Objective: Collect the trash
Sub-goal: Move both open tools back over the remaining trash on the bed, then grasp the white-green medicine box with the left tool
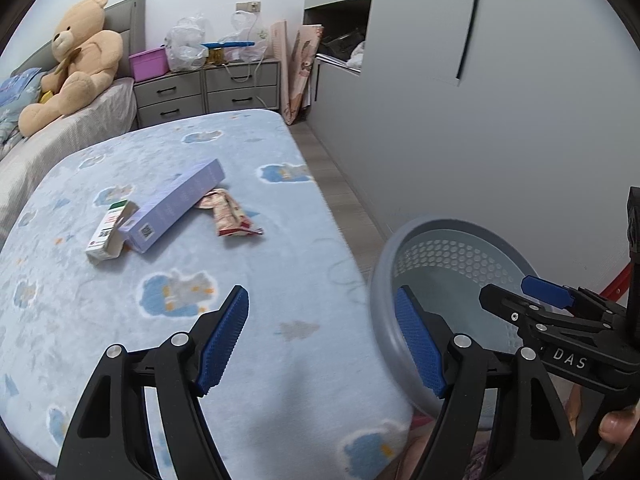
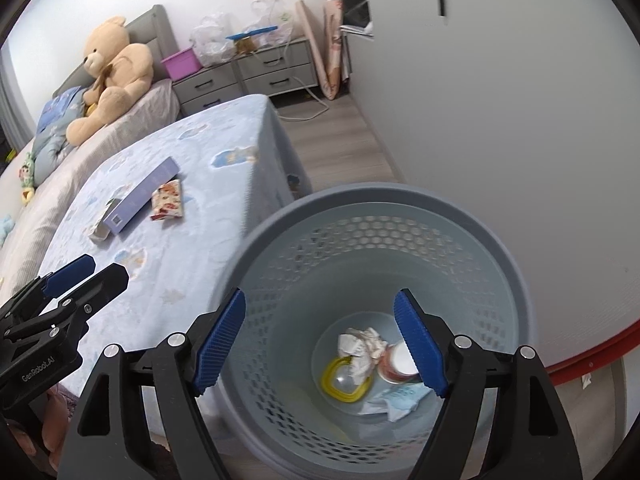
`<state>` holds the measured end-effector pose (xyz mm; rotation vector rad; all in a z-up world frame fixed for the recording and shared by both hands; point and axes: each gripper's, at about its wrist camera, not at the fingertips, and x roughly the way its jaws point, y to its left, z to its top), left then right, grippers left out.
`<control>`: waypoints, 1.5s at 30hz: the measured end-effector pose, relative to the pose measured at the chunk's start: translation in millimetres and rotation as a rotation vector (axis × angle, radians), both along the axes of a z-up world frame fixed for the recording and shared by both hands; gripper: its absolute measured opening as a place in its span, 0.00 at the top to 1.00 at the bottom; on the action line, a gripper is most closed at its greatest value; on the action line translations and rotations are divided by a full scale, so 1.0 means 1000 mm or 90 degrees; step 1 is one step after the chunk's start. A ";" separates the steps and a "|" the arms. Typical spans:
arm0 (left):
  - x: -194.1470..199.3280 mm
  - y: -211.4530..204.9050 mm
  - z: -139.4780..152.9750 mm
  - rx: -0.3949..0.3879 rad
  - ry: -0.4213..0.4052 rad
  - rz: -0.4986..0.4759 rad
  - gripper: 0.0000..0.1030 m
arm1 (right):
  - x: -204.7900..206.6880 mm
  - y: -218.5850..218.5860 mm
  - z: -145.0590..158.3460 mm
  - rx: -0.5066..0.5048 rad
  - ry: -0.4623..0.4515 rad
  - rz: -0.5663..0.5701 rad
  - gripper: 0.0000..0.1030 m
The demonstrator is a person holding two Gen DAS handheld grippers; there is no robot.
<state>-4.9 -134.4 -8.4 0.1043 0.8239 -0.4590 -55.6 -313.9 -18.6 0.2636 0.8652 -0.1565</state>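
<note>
Both tongs are released and hold nothing. The right gripper (image 2: 320, 340) hangs over the grey bin (image 2: 516, 264), directly above the crumpled paper (image 2: 362, 346) and other rubbish at its bottom. The left gripper (image 1: 322, 344) hangs over the near edge of the bed (image 1: 280, 380), with the bin just to its right. Ahead of the left fingers, well apart, lie a purple box (image 1: 176, 206), a small white carton (image 1: 108, 232) touching it, and a red wrapper (image 1: 230, 216) partly under it. I think the wrapper is easiest first: come low, pinch its free end, and do not drag the blanket.
</note>
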 end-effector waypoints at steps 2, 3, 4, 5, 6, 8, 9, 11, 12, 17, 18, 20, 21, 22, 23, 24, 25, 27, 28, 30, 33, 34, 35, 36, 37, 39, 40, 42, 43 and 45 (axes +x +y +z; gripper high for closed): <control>0.001 0.011 0.000 0.000 0.001 0.014 0.30 | 0.005 0.010 -0.001 -0.001 0.002 0.012 0.26; 0.002 0.015 0.001 0.000 0.001 0.020 0.30 | 0.009 0.016 -0.002 -0.001 0.002 0.019 0.26; 0.003 0.020 0.000 0.000 0.002 0.027 0.30 | 0.012 0.022 -0.003 -0.002 0.003 0.027 0.26; 0.004 0.027 0.000 0.000 0.003 0.036 0.30 | 0.014 0.026 -0.003 -0.002 0.004 0.032 0.26; 0.006 0.033 0.000 0.000 0.005 0.043 0.30 | 0.017 0.032 -0.004 -0.002 0.004 0.040 0.26; 0.009 0.044 -0.001 0.002 0.010 0.059 0.30 | 0.022 0.042 -0.004 -0.003 0.003 0.053 0.26; 0.011 0.051 -0.001 0.003 0.013 0.068 0.30 | 0.024 0.048 -0.004 -0.003 0.001 0.060 0.26; 0.016 0.063 -0.001 0.007 0.017 0.085 0.30 | 0.029 0.057 -0.004 0.002 0.000 0.072 0.26; 0.019 0.071 0.000 0.010 0.019 0.094 0.30 | 0.031 0.059 -0.004 0.005 0.000 0.076 0.26; 0.041 0.110 0.002 0.023 0.024 0.151 0.30 | 0.042 0.076 -0.003 0.009 -0.004 0.099 0.26; 0.047 0.117 0.003 0.027 0.023 0.161 0.30 | 0.043 0.078 -0.003 0.008 -0.004 0.103 0.26; 0.062 0.131 0.004 0.035 0.025 0.181 0.30 | 0.046 0.083 -0.004 0.008 -0.003 0.111 0.26; 0.069 0.136 0.005 0.039 0.026 0.188 0.30 | 0.047 0.085 -0.004 0.009 -0.003 0.114 0.26; 0.076 0.142 0.005 0.044 0.028 0.195 0.30 | 0.048 0.086 -0.004 0.010 -0.002 0.116 0.26; 0.087 0.148 0.006 0.050 0.029 0.204 0.30 | 0.049 0.087 -0.005 0.013 -0.001 0.119 0.26; 0.096 0.152 0.006 0.053 0.030 0.210 0.30 | 0.050 0.087 -0.006 0.014 0.000 0.120 0.26; 0.107 0.157 0.005 0.058 0.034 0.220 0.30 | 0.052 0.088 -0.007 0.017 0.002 0.121 0.26; 0.125 0.165 0.003 0.057 0.044 0.233 0.30 | 0.054 0.089 -0.008 0.019 0.004 0.123 0.26; 0.134 0.168 0.002 0.055 0.050 0.238 0.30 | 0.056 0.089 -0.009 0.020 0.006 0.123 0.26; 0.152 0.171 -0.004 0.051 0.061 0.245 0.30 | 0.058 0.089 -0.012 0.022 0.010 0.124 0.26; 0.175 0.170 -0.015 0.055 0.079 0.244 0.30 | 0.061 0.087 -0.015 0.025 0.018 0.123 0.26; 0.180 0.168 -0.018 0.055 0.086 0.241 0.30 | 0.062 0.087 -0.016 0.026 0.020 0.123 0.26; 0.186 0.167 -0.022 0.053 0.094 0.237 0.30 | 0.063 0.086 -0.018 0.028 0.022 0.123 0.26; 0.190 0.165 -0.025 0.053 0.100 0.234 0.30 | 0.064 0.086 -0.019 0.030 0.024 0.123 0.26; 0.193 0.163 -0.027 0.054 0.104 0.231 0.30 | 0.064 0.085 -0.020 0.032 0.027 0.123 0.26; 0.200 0.159 -0.032 0.058 0.107 0.227 0.30 | 0.067 0.084 -0.022 0.034 0.031 0.122 0.26; 0.203 0.157 -0.033 0.060 0.108 0.227 0.30 | 0.067 0.084 -0.023 0.036 0.033 0.122 0.26; 0.210 0.157 -0.036 0.063 0.111 0.231 0.30 | 0.069 0.082 -0.025 0.038 0.037 0.124 0.26; 0.212 0.157 -0.038 0.063 0.114 0.233 0.30 | 0.070 0.082 -0.026 0.039 0.039 0.124 0.26; 0.218 0.157 -0.044 0.071 0.126 0.231 0.30 | 0.071 0.081 -0.027 0.041 0.042 0.125 0.26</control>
